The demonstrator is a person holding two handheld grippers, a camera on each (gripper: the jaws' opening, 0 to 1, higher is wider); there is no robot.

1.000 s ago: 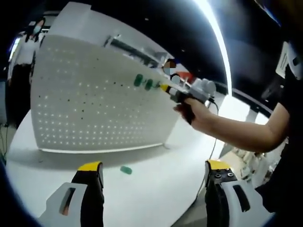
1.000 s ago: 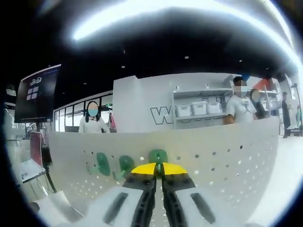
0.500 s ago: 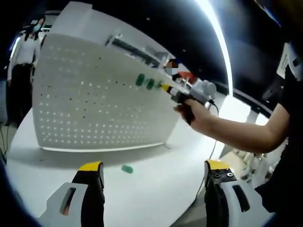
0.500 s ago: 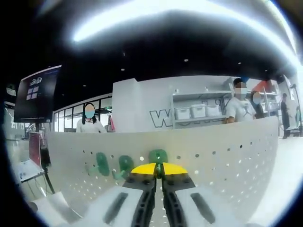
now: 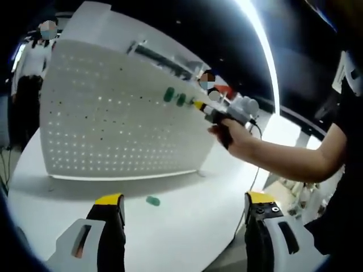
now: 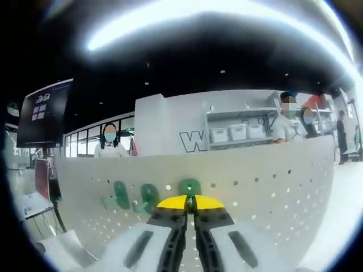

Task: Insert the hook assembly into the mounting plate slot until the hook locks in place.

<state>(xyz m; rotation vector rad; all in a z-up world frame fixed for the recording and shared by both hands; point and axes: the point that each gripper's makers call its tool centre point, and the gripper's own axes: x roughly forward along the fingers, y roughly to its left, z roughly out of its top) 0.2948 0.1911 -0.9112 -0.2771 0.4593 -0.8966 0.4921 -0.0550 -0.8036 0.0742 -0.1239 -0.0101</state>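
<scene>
Pressing a green hook [image 6: 189, 187] into the pegboard [image 6: 272, 187], the right gripper [image 6: 190, 202] is clamped on it; 2 hooks [image 6: 120, 195] are mounted, 1 spare [image 5: 152, 200] lies on the table [image 5: 187, 226]. The left gripper [image 5: 180, 205] is held wide open, empty.

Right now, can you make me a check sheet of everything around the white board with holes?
Surface: round white table, board standing on it.
Job's things: pegboard upright; two green hooks already on it; a third hook at the board, pinched by the right gripper.
Clutter: one loose green hook lying on the table in front of the board.
Grippers: right gripper shut on the third hook; left gripper open, holding nothing, over the table.
Cables: a dark cable hangs below the person's hand.
Surroundings: people behind the board, shelves with bins, a screen.
</scene>
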